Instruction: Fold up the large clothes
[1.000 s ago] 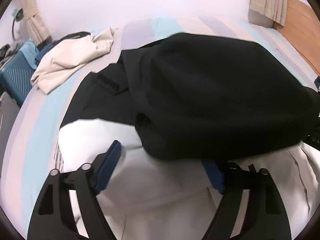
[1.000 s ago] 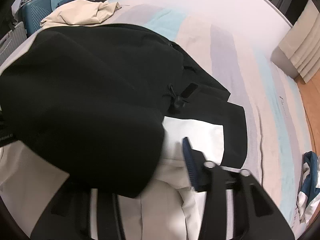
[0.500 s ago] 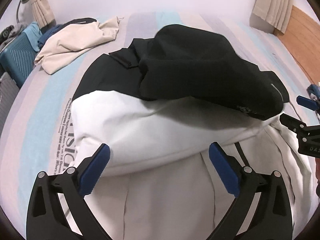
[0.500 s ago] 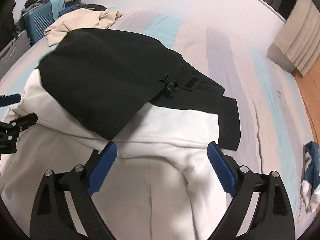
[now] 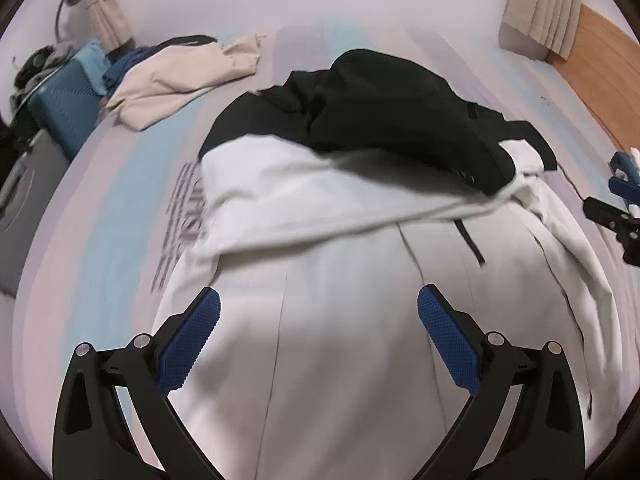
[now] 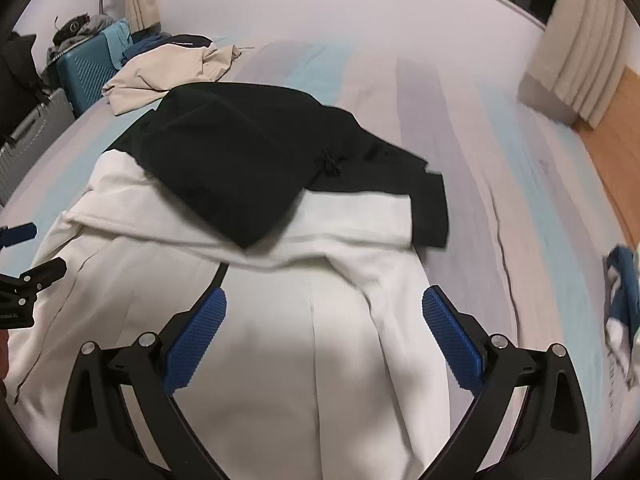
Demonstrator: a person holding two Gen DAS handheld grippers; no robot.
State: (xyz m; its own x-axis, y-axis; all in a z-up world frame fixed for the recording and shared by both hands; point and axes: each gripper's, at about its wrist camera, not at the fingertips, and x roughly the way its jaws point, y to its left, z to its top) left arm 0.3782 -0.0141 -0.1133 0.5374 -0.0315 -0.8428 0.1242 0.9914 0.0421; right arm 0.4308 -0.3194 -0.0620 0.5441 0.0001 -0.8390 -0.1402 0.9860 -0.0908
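Hovering spread wide and gripping nothing, the left hand-held gripper point(image 5: 319, 312) and right hand-held gripper point(image 6: 323, 310) are pointing down at the jacket point(image 6: 280, 360) lying beneath them on the bed point(image 6: 500, 184).

Left claw point(image 5: 319, 312) and right claw point(image 6: 324, 312) both gape wide, pitched downward, gripping nothing.

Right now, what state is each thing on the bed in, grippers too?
Left gripper: open, nothing between the jaws.
Right gripper: open, nothing between the jaws.
Black and white jacket: spread on the bed, black top part folded down over the white body.
Beige garment: crumpled, unfolded, at the far corner.
Blue and white cloth: bunched at the bed's edge.
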